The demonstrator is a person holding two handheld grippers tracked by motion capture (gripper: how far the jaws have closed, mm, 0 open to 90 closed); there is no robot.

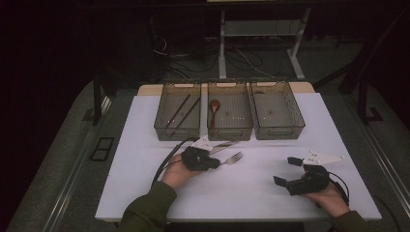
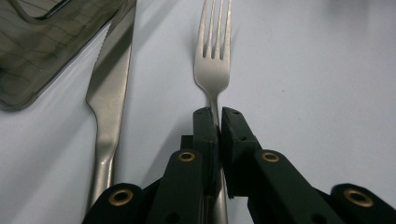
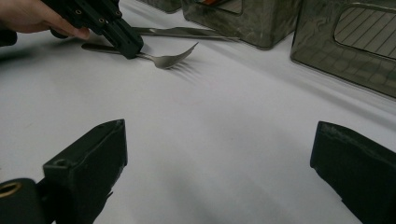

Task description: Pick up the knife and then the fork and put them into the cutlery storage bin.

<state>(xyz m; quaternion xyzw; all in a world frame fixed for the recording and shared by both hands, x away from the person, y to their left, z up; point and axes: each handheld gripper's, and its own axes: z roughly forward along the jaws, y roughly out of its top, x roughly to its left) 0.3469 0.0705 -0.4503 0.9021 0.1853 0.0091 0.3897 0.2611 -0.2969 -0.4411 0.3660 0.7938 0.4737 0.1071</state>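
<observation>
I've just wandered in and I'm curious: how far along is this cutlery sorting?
Partly done. Chopsticks lie in the left bin and a spoon in the middle bin. In hand: the left gripper is shut on the fork, which lies on the table. Left: the fork, plus the knife beside it. The right bin looks empty; the right gripper waits open.
</observation>
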